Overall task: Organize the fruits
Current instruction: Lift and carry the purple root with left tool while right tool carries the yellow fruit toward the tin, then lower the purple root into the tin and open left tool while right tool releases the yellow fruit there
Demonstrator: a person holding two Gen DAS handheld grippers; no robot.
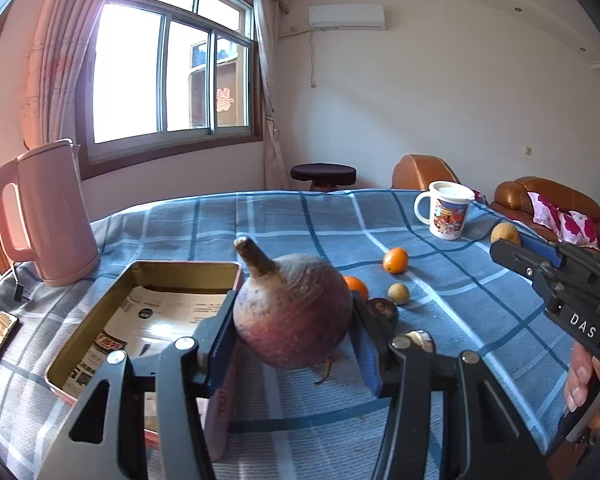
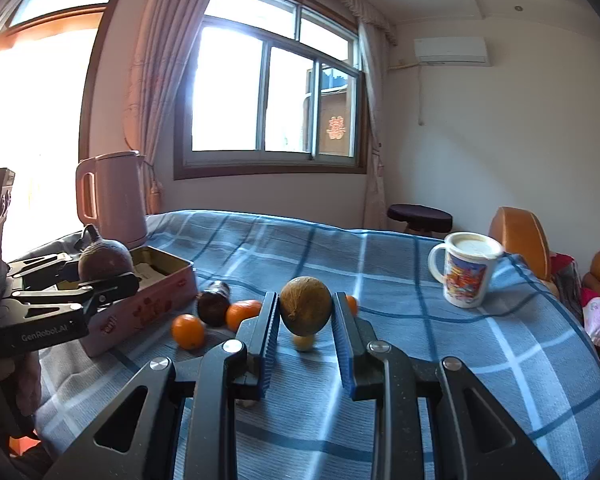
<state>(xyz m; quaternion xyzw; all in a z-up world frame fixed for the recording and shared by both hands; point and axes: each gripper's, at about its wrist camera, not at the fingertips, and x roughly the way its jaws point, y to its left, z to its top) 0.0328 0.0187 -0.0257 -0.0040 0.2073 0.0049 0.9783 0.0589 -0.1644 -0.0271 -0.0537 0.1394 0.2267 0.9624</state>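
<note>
My left gripper (image 1: pixel 294 320) is shut on a big purple-red round root with a stalk (image 1: pixel 292 312), held above the cloth just right of the open pink tin box (image 1: pixel 100 328); it also shows in the right wrist view (image 2: pixel 104 262). My right gripper (image 2: pixel 306 312) is shut on a brown kiwi-like fruit (image 2: pixel 306 304), held above the table; the fruit also shows in the left wrist view (image 1: pixel 505 233). On the cloth lie oranges (image 2: pixel 188 332) (image 2: pixel 242 312) (image 1: pixel 396 260), a small yellow-green fruit (image 1: pixel 398 294) and a dark fruit (image 2: pixel 214 306).
A pink kettle (image 1: pixel 48 212) stands at the back left behind the tin. A printed white mug (image 1: pixel 446 210) stands at the back right. The table has a blue checked cloth (image 1: pixel 480 320). Brown sofas (image 1: pixel 552 200) and a stool (image 1: pixel 323 174) lie beyond.
</note>
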